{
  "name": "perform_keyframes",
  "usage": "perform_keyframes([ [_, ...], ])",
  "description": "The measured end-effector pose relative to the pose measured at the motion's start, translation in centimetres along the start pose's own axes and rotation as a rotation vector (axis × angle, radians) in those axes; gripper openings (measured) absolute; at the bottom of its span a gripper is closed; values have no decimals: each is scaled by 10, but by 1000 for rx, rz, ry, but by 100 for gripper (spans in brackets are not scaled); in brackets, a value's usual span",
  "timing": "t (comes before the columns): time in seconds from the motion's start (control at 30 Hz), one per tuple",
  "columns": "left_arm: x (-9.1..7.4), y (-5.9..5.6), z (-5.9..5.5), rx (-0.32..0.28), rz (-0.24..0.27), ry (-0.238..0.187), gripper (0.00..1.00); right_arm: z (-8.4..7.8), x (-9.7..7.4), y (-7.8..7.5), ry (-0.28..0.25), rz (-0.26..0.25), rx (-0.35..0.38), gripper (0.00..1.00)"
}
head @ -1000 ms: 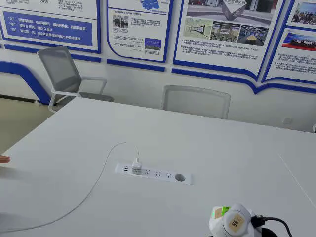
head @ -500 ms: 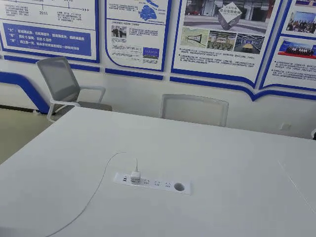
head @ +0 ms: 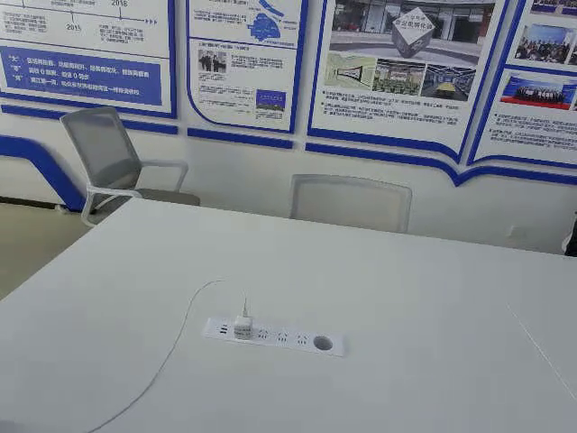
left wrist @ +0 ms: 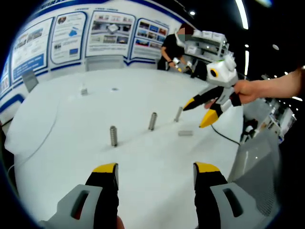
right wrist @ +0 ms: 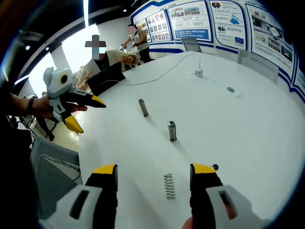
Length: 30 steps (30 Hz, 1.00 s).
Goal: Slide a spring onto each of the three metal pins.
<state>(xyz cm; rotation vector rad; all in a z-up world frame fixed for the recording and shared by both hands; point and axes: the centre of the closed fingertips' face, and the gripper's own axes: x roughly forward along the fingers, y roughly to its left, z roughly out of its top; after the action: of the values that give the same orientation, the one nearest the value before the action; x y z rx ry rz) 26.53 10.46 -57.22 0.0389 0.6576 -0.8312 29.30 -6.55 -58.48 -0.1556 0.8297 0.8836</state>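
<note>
Three metal pins stand in a row on the white table [left wrist: 62, 157]. In the left gripper view, the near pin [left wrist: 113, 136] and the middle pin [left wrist: 152, 121] each carry a spring, and the far pin [left wrist: 178, 113] looks bare. A loose spring [left wrist: 185, 133] lies flat beside it. My left gripper [left wrist: 156, 169] is open, well short of the pins. My right gripper [left wrist: 199, 113] hovers open above the far pin. In the right gripper view, the loose spring [right wrist: 168, 186] lies between the open jaws of my right gripper [right wrist: 153, 171]. Beyond it stand two sprung pins [right wrist: 172, 131] [right wrist: 143, 107]. My left gripper [right wrist: 88, 115] is open at the left.
A power strip [head: 275, 336] with a white charger [head: 242, 326] and its trailing cable [head: 171, 347] lies mid-table. Two grey chairs [head: 350, 200] stand at the far edge under wall posters. People [right wrist: 107, 57] sit or stand at the table's end. A mesh chair [right wrist: 47, 176] is near me.
The head camera has tilted up a little, so the table scene sits lower. The gripper at the bottom edge a second ago has left that picture.
</note>
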Motion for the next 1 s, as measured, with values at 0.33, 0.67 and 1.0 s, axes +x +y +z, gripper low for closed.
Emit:
perform_keyframes([
  [0.33,-1,1,2,6,3,1,66,-10,-11,-1,-21,-21,28,68],
  [0.67,0,0,3,11,3,4,67,-10,-14,0,-65,-34,54,70],
  [1.0,2,-1,5,15,1,8,68,-21,-21,4,-86,-47,81,73],
])
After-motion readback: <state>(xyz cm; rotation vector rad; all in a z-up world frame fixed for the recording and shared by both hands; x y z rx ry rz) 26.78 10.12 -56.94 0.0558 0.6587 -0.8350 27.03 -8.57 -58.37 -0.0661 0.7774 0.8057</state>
